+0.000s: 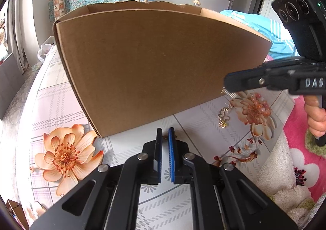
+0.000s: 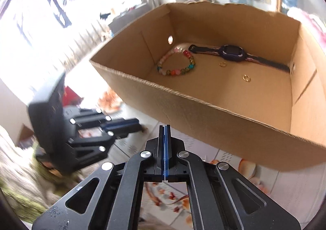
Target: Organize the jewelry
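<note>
1. Jewelry partly sorted into an open cardboard box (image 2: 203,111) standing on a flowered cloth (image 1: 67,107), with the box's near wall close in front of both claws.
2. Right gripper (image 1: 226,85), carried in a person's hand (image 1: 315,120), hovering by the right end of the box's near wall. Jaws pressed together on the top of a gold chain (image 1: 224,115), which hangs down toward the cloth. Cannot tell whether its lowest charm touches the cloth.
3. Left gripper (image 1: 165,130) low over the cloth just before the near wall. Jaws almost together with only a sliver of gap, nothing between them.
4. Already on the box floor: a dark wristwatch (image 2: 232,53) along the far wall, a multicoloured bead bracelet (image 2: 176,65) just beside it toward the far left corner, and two small gold rings (image 2: 222,64) lying apart nearer the middle.
5. Step in hand, as a judgement: carrying the chain to the box.
6. Next move, as a judgement: raising the chain high enough to clear the near wall, bringing it over the bare floor by the near right corner, then parting the jaws there without snagging the charms on the rough cardboard rim.
7. Left wrist view only: the hanging chain, the hand, the box's outer wall.
8. Right wrist view only: the box's inside and its contents. No chain visible at the closed tips there.
</note>
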The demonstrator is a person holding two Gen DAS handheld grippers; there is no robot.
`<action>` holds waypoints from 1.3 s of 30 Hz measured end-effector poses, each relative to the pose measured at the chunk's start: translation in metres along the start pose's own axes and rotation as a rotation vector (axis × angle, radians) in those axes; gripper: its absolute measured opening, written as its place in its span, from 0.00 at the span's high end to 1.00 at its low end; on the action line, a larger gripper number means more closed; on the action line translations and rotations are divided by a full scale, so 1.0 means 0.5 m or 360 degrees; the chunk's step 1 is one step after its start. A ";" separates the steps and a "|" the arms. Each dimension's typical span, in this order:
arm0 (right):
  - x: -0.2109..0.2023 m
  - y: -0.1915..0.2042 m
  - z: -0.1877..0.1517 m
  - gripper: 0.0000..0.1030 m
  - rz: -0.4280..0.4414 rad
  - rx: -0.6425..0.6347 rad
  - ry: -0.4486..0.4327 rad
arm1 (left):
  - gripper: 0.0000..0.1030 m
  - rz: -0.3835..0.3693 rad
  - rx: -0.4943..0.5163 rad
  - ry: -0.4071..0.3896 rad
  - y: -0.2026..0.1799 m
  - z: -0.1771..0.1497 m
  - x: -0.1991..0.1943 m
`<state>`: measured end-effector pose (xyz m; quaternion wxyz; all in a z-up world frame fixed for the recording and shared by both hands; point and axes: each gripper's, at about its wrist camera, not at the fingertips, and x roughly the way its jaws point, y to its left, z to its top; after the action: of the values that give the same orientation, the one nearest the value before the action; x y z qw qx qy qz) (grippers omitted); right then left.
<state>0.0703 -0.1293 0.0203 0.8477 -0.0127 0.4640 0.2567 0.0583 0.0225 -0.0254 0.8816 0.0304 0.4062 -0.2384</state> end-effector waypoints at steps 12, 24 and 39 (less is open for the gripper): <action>-0.042 -0.004 -0.010 1.00 0.0137 0.0200 -0.0217 | 0.97 -0.0034 -0.0036 -0.0037 -0.002 0.005 -0.033; -0.035 0.012 -0.045 1.00 0.0136 0.0268 -0.0313 | 0.73 0.0071 0.0011 0.0083 -0.035 0.014 0.010; -0.048 0.000 -0.070 1.00 0.0140 0.0313 -0.0388 | 0.98 0.0247 0.0131 0.0122 -0.047 0.024 0.023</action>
<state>0.0323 -0.1488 0.0193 0.8828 0.1220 0.3809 0.2465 0.0628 -0.0060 -0.0227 0.8793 0.1071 0.4259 -0.1844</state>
